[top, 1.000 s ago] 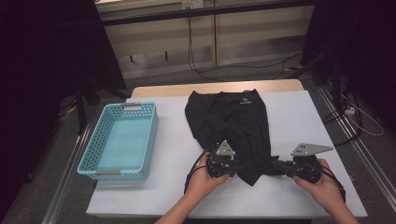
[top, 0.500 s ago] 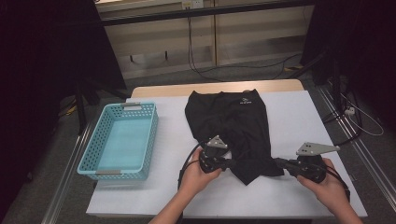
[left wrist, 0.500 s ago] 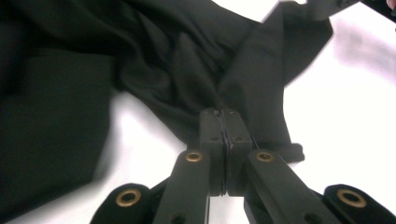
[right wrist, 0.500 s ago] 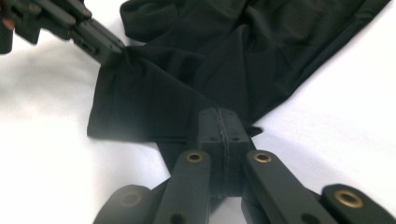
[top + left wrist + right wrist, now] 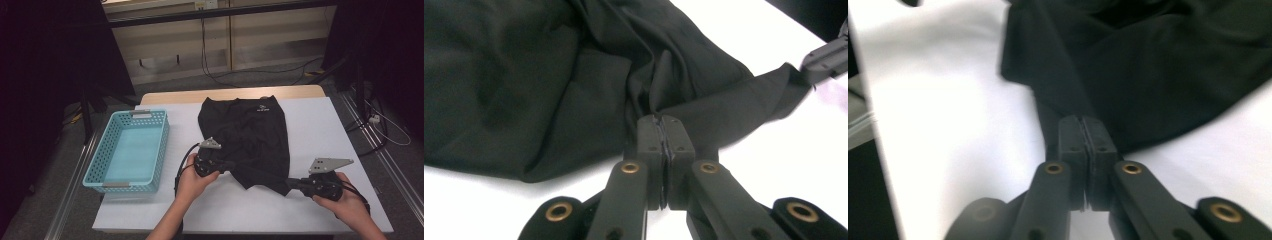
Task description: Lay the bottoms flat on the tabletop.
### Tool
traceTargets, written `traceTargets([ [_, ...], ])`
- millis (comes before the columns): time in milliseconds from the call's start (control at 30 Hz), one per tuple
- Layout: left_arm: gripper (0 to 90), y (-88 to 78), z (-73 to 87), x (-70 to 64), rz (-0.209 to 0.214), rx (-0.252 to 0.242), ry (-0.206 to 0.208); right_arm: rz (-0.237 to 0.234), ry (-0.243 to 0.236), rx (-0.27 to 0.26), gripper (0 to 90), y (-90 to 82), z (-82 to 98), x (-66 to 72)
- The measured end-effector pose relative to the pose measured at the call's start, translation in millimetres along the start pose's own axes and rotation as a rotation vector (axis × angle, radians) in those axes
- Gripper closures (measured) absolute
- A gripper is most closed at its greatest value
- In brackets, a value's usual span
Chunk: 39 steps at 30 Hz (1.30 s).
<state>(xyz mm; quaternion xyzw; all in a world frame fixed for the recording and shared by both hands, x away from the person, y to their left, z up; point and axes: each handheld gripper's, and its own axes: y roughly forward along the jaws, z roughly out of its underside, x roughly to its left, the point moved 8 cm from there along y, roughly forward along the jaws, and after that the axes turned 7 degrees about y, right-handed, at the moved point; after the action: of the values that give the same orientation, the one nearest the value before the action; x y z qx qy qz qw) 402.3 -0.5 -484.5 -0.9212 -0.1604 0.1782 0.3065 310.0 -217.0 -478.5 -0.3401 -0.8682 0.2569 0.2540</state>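
Left gripper (image 5: 227,165) and right gripper (image 5: 292,183), jaws clamped, low and well apart.

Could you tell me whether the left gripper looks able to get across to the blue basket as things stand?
Probably not freely. The left gripper is shut on the black shirt, whose other corner the right gripper pinches. The bare table toward the blue basket is free, but the shirt would be dragged along.

A plain black shirt (image 5: 247,137) lies on a white table (image 5: 325,125) beside a turquoise basket (image 5: 95,167).
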Motion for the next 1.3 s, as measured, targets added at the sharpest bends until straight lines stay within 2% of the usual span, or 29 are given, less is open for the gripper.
traceTargets([
  [100, 87.6, 2.5, 1.0, -1.0, 0.008, 0.008, 0.003, 0.013, -0.002, -0.008, 76.5, 1.2, -1.9, -0.8],
  [200, 86.3, 3.8, 1.0, -0.3, -0.001, 0.004, 0.007, 0.106, 0.035, -0.042, 68.2, -1.3, -7.7, -14.2],
  [267, 82.7, 4.4, 1.2, -0.3, -0.005, 0.002, 0.010, 0.179, 0.088, -0.066, 59.1, -1.3, -10.5, -26.3],
  [300, 81.3, 4.6, 1.3, -0.3, -0.008, 0.001, 0.012, 0.216, 0.106, -0.068, 58.8, -0.3, -10.5, -32.3],
  [367, 73.7, 4.9, 1.0, 0.0, -0.014, 0.000, 0.016, 0.253, 0.145, -0.071, 53.5, 6.2, -10.0, -41.7],
  [433, 70.1, 5.0, 0.2, -1.5, -0.011, -0.007, 0.012, 0.276, 0.161, -0.046, 53.7, 15.7, -7.6, -48.3],
  [467, 65.2, 4.7, -0.3, -2.0, -0.012, -0.009, 0.014, 0.279, 0.173, -0.043, 53.7, 20.6, -7.4, -50.5],
  [533, 49.2, 4.9, -2.2, -1.8, -0.036, -0.026, 0.024, 0.294, 0.184, -0.025, 53.6, 29.2, -6.9, -54.1],
  [633, 38.4, 3.3, -2.8, -3.5, -0.051, -0.022, 0.042, 0.291, 0.167, 0.001, 56.7, 39.7, -6.9, -52.4],
  [700, 33.6, 2.0, -2.9, -5.6, -0.052, -0.021, 0.057, 0.315, 0.117, 0.029, 70.2, 40.7, -7.8, -51.3],
  [767, 30.2, 0.9, -2.3, -7.2, -0.058, -0.016, 0.069, 0.308, 0.130, 0.032, 84.8, 41.0, -8.6, -52.1],
  [800, 28.7, 0.5, -1.7, -8.1, -0.061, -0.014, 0.073, 0.288, 0.130, 0.034, 89.6, 41.7, -8.6, -51.5],
  [867, 26.5, 0.0, 0.1, -9.7, -0.062, -0.010, 0.076, 0.285, 0.104, 0.038, 90.0, 42.2, -9.7, -51.8],
  [933, 24.4, -0.2, 2.3, -11.7, -0.054, -0.006, 0.079, 0.308, 0.086, 0.035, 90.0, 41.9, -11.8, -55.3],
  [1067, 22.4, -0.1, 6.8, -14.3, -0.045, 0.004, 0.084, 0.329, 0.104, 0.001, 90.0, 35.2, -18.3, -69.2],
  [1133, 21.7, 1.6, 8.0, -18.2, -0.021, -0.003, 0.069, 0.358, 0.118, -0.029, 90.0, 29.0, -21.0, -80.4],
  [1200, 19.7, 3.4, 9.6, -21.3, -0.014, 0.004, 0.075, 0.386, 0.149, -0.058, 90.0, 22.5, -21.5, -92.9],
  [1300, 16.5, 5.0, 10.7, -24.5, -0.007, 0.002, 0.091, 0.373, 0.181, -0.085, 88.4, 18.7, -21.3, -100.9],
])
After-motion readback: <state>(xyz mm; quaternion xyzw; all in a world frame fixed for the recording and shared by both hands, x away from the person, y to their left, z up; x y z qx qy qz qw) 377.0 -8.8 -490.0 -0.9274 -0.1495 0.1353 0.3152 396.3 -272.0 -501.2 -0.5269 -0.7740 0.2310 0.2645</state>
